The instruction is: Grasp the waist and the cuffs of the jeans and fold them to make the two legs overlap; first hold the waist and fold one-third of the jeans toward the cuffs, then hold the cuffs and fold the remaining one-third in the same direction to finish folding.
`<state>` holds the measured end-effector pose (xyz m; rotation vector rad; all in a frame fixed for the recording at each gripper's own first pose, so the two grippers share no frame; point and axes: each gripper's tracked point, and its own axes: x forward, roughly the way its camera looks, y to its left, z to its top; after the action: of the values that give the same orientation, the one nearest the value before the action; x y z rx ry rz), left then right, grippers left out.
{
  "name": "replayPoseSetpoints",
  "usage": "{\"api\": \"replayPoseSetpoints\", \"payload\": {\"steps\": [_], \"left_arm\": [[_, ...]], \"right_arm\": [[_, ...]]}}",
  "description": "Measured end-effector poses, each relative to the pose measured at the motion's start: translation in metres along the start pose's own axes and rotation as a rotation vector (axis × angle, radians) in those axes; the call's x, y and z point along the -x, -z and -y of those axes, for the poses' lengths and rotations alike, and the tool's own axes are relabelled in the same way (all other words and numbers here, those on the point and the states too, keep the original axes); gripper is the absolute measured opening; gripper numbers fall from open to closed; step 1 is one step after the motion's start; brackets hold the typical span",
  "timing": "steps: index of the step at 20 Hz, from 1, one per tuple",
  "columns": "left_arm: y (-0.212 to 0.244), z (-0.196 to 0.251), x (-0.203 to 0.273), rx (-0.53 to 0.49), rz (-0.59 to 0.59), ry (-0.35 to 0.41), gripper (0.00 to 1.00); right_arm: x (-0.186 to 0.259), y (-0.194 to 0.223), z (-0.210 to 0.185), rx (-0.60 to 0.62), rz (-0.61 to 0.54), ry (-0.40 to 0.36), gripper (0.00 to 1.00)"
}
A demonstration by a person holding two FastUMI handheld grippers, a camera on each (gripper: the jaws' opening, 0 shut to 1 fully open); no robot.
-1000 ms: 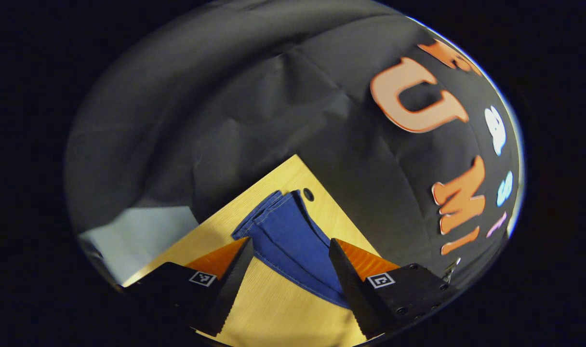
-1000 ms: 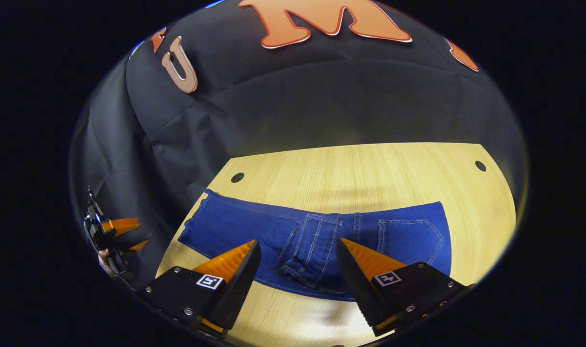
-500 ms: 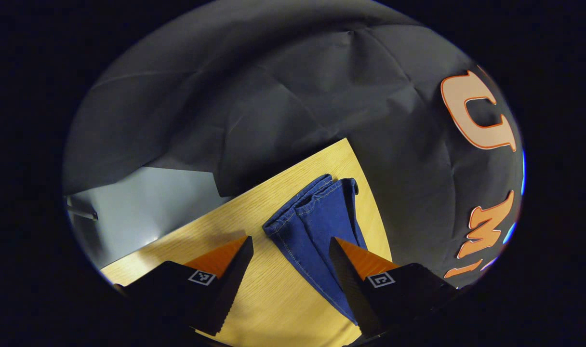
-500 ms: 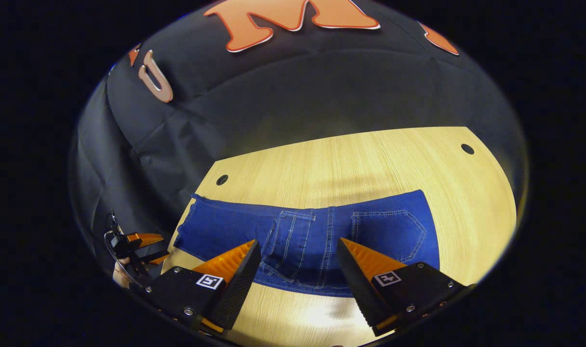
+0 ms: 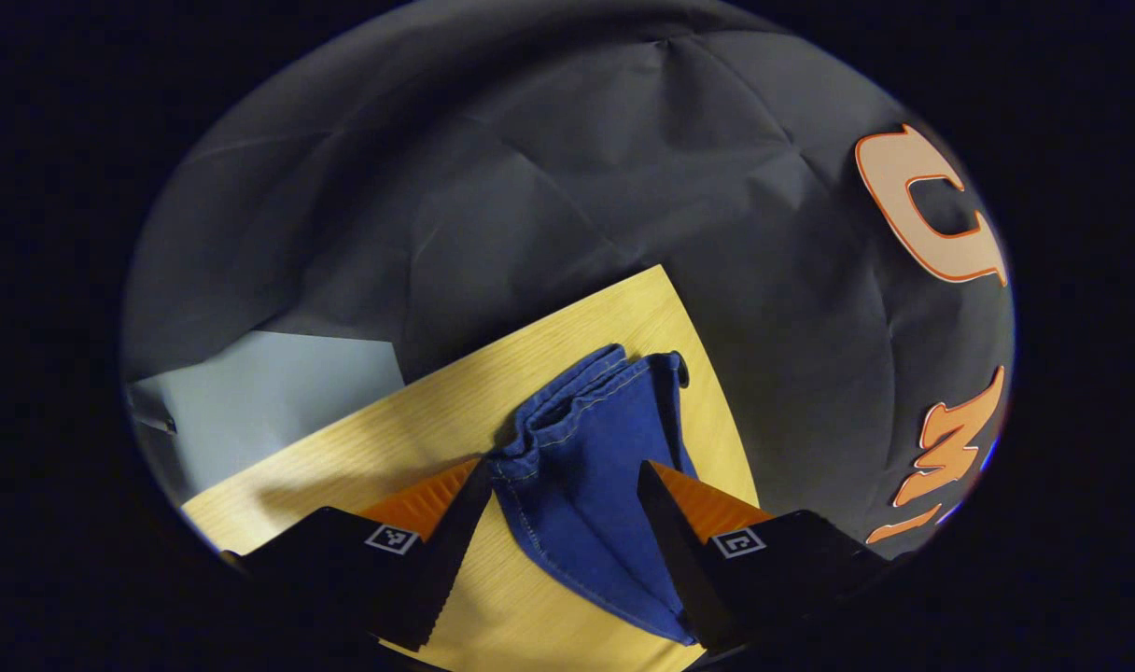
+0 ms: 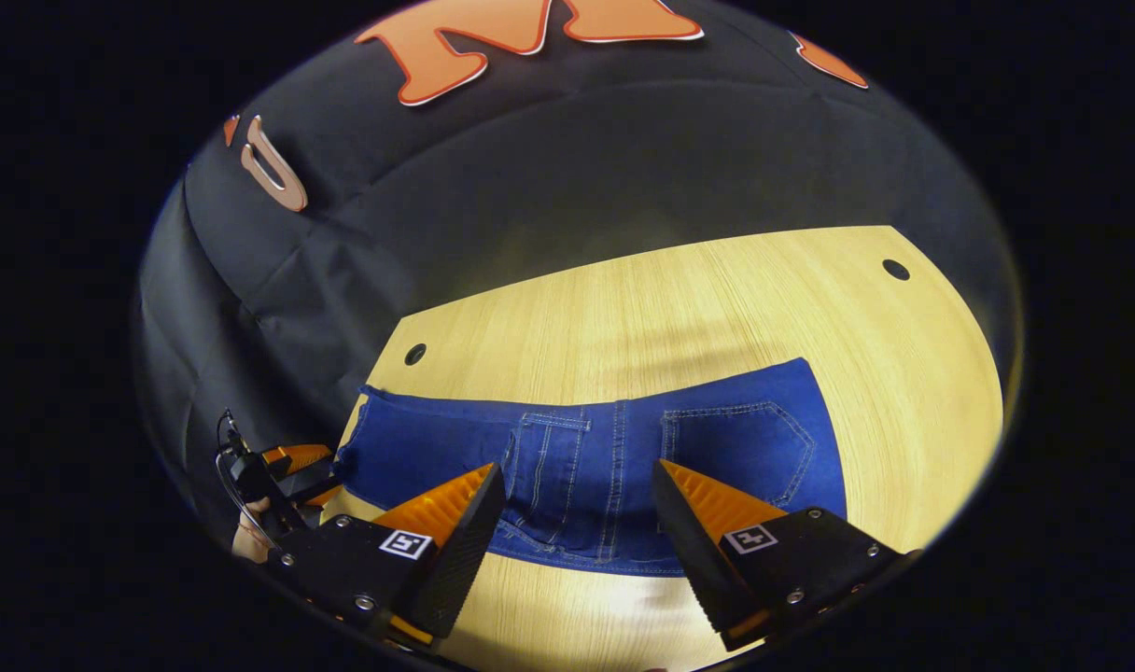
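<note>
Since earlier frame, left gripper (image 5: 560, 523) closed in on stacked cuffs of blue denim jeans (image 5: 591, 457), fingers wide, cuffs between them. Right gripper (image 6: 575, 527) also wide, over seat by waist. Lower onto pale wooden table (image 6: 679, 299), pinch both layers.

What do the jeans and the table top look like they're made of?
Jeans: blue denim, matte, going by the contrast stitching, patch pocket and the soft bunching at the cuffs.
Table: pale wood grain with a slight sheen; fine parallel lines, drilled round holes. Likely laminate or veneer; cannot tell which.
</note>
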<state>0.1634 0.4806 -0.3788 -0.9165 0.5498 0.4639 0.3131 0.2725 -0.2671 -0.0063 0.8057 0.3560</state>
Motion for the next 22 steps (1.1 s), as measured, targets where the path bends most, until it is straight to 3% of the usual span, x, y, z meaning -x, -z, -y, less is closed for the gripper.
{"api": "replayPoseSetpoints", "payload": {"steps": [2, 3, 6, 8, 10, 13, 22], "left_arm": [[-0.004, 0.013, -0.024, 0.052, 0.022, 0.035, 0.98], [-0.003, 0.015, -0.036, 0.053, 0.022, 0.019, 0.93], [0.004, 0.002, -0.054, 0.009, 0.024, -0.083, 0.03], [0.007, 0.007, -0.042, -0.038, 0.004, -0.047, 0.07], [0.000, 0.026, -0.031, -0.098, 0.029, -0.005, 0.03], [-0.004, 0.071, -0.011, -0.249, 0.070, 0.058, 0.03], [0.066, 0.271, 0.084, -0.508, 0.111, 0.359, 0.02]], "right_arm": [[0.003, -0.001, 0.005, -0.023, 0.000, 0.003, 0.98], [0.006, -0.003, 0.008, -0.033, 0.004, 0.008, 0.98], [0.015, -0.004, 0.022, -0.038, 0.018, 0.036, 0.98], [0.022, -0.005, 0.030, -0.044, 0.027, 0.045, 0.98], [0.025, -0.005, 0.039, -0.053, 0.033, 0.055, 0.98], [0.031, -0.006, 0.051, -0.054, 0.049, 0.071, 0.98], [0.071, -0.032, 0.090, -0.049, 0.136, 0.028, 0.98]]}}
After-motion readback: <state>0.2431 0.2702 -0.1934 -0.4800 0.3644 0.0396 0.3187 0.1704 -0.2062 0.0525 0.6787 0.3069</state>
